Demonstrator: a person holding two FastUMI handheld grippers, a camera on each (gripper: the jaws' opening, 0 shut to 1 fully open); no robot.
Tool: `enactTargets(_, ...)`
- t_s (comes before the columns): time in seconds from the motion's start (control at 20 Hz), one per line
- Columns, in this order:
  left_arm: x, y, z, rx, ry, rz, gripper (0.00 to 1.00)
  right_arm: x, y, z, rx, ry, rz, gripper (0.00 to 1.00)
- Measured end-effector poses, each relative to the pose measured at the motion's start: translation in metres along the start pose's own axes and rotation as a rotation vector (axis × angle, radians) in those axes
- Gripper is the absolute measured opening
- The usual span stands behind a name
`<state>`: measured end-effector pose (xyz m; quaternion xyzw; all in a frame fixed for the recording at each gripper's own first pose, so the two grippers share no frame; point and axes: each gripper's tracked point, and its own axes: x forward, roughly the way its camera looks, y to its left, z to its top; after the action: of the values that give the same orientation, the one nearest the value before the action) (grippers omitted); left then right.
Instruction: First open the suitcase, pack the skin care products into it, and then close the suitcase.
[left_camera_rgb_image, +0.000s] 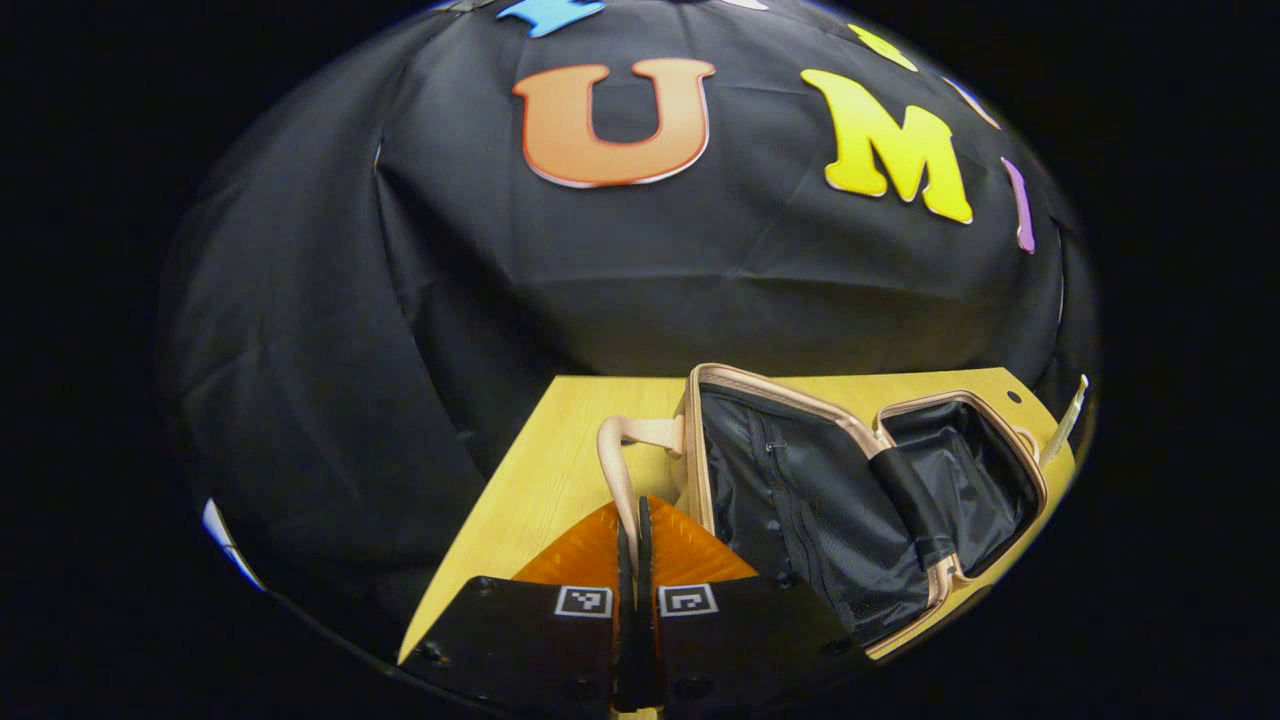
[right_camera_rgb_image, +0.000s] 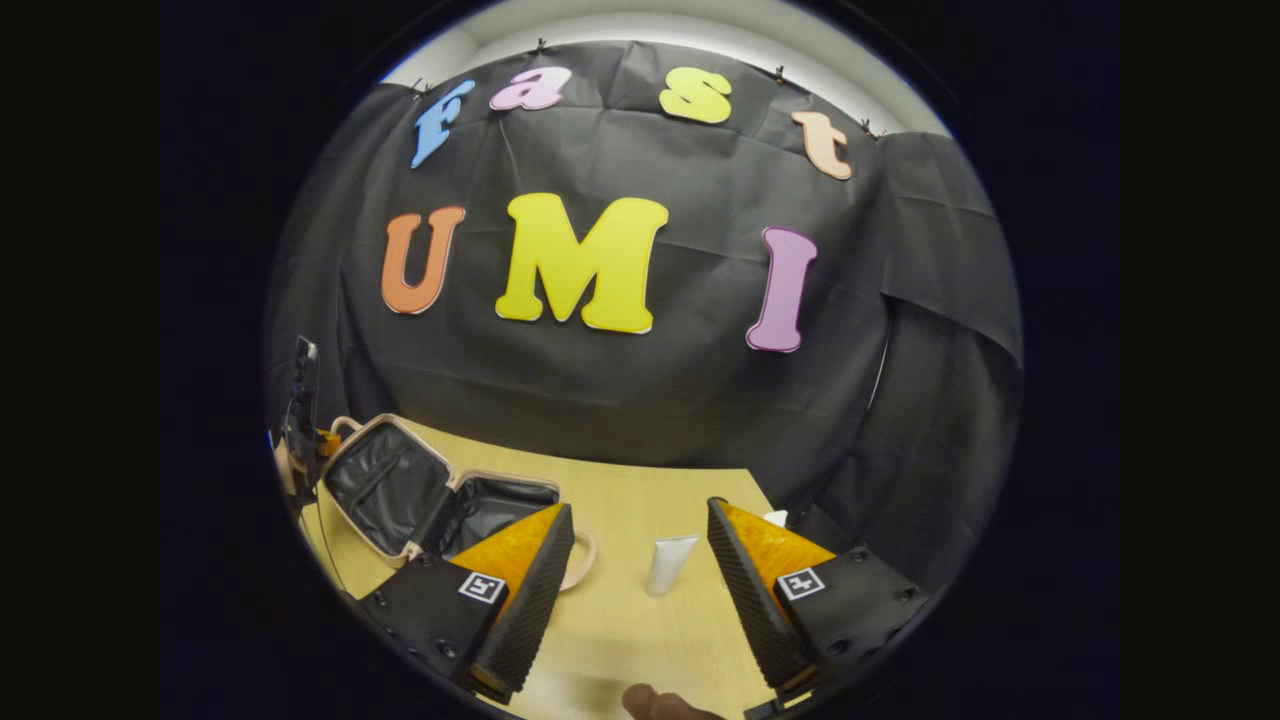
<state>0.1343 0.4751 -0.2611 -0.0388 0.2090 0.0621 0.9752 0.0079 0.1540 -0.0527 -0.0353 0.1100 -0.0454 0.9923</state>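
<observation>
Left gripper view shows your left gripper (left_camera_rgb_image: 632, 560) with its two orange fingers pressed together on the pale pink handle (left_camera_rgb_image: 622, 470) of the suitcase (left_camera_rgb_image: 800, 500), so it is clamped on that handle. The suitcase lies open on the wooden table (left_camera_rgb_image: 540, 470), both black-lined halves spread apart, the lid half nearest your fingers and the other half beyond it. Right gripper view shows your right gripper (right_camera_rgb_image: 640, 590) with its fingers spread wide and holding nothing. Between those fingers, a little farther off, a white tube (right_camera_rgb_image: 668, 562) of skin care product stands on the table (right_camera_rgb_image: 640, 500), well apart from the suitcase (right_camera_rgb_image: 420, 495), which sits open at the left of that view. A fingertip (right_camera_rgb_image: 660, 702) of your hand pokes in at the bottom edge.
</observation>
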Motion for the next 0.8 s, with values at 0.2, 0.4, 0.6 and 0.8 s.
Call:
enactTargets(0.2,0.032,0.007,-0.033,-0.091,0.074,-0.013,0.03,-0.005,-0.003,-0.005,-0.023,0.026,-0.013,0.8)
enactTargets(0.4,0.04,0.012,-0.051,-0.17,0.106,-0.009,0.14,-0.011,-0.003,-0.003,-0.067,0.019,-0.014,0.8)
enactTargets(0.6,0.031,0.017,-0.041,-0.28,0.048,-0.021,0.47,-0.013,0.002,0.001,-0.103,-0.007,0.012,0.8)
enactTargets(0.8,0.004,0.005,-0.033,-0.299,0.052,-0.027,0.96,-0.004,-0.001,-0.003,-0.113,-0.021,0.059,0.8)
